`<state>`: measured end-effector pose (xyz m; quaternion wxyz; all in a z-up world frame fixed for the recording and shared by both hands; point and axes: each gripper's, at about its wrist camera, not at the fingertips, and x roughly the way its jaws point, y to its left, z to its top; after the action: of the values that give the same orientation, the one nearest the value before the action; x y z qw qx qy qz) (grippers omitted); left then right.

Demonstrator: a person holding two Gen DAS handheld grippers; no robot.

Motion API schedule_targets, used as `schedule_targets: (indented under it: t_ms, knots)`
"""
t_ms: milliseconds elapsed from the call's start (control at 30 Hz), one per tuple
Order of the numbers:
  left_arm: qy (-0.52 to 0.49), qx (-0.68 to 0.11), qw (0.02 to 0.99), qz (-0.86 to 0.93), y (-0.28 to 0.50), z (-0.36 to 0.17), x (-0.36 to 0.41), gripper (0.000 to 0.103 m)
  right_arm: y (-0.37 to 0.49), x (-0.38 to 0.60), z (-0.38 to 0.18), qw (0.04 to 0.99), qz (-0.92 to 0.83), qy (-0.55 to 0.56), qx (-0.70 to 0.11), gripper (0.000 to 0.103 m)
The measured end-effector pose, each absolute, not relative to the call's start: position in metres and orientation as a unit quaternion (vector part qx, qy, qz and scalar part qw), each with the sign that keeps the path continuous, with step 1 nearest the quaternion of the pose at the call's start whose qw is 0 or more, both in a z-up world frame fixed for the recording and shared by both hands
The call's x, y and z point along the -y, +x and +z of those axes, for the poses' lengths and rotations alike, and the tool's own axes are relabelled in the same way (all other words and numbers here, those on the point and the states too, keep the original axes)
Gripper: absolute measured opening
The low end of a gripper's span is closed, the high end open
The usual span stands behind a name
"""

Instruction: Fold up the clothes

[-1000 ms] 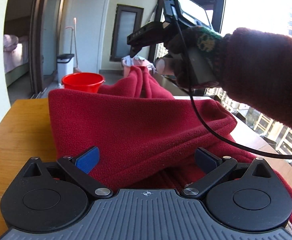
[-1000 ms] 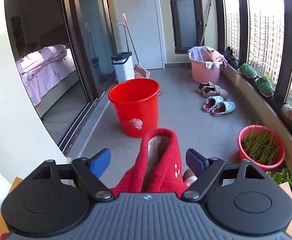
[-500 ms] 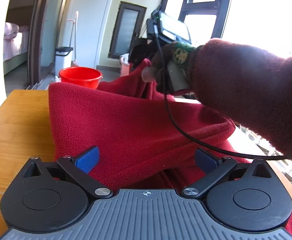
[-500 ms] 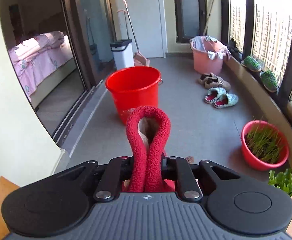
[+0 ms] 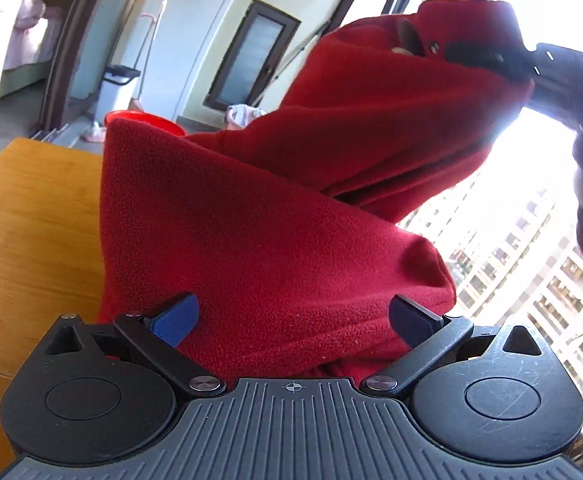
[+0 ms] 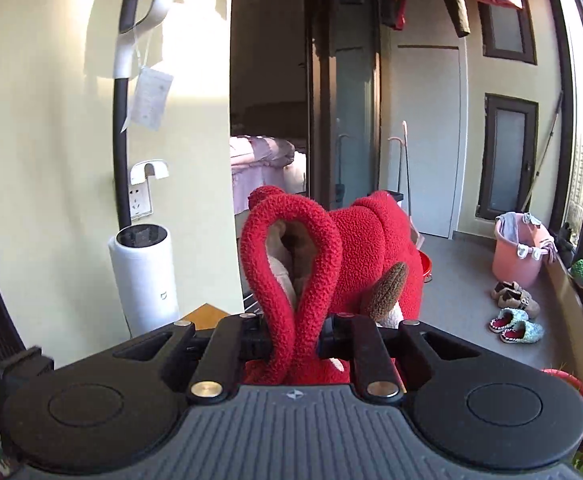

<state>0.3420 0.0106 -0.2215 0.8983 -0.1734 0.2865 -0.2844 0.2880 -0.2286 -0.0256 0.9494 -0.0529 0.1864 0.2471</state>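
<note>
My right claw (image 6: 295, 346) is clamped on a looped edge of the red fleece garment (image 5: 275, 248), holding that part high above the wooden counter (image 5: 31, 216). My left claw (image 5: 291, 318) sits spread wide, its 2 blue pads on either side of a lower fold without pinching it. The rest of the fleece drapes down onto the counter.

Pink tub (image 6: 517, 254) — slippers (image 6: 517, 326) beside
</note>
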Motion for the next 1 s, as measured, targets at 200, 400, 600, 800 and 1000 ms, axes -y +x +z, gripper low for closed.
schedule_targets:
  t_ms: [200,400,600,800,1000]
  knots:
    - [-0.264,-0.300,0.872,-0.284,0.338,-0.210,-0.050,0.103,0.228,0.186,-0.096,0.909,0.277,-0.199,-0.239,0.016]
    - [-0.231,-0.249,0.899,-0.277,0.327,-0.163,-0.054,0.103,0.179,0.133,-0.164,0.859,0.241,-0.423,-0.160,0.017]
    - [-0.179,-0.255,0.909,-0.278,0.349,-0.141,-0.004,0.103,0.158,0.131,-0.173,0.837,0.234,-0.478,-0.125,0.027]
    - [-0.130,-0.290,0.929,-0.191,0.361,-0.168,-0.001,0.084,0.150,0.174,-0.135,0.889,0.218,-0.360,-0.181,0.056]
    - [-0.146,-0.313,0.919,-0.191,0.357,-0.195,-0.013,0.089,0.151,0.207,-0.058,0.961,0.195,-0.119,-0.153,0.082]
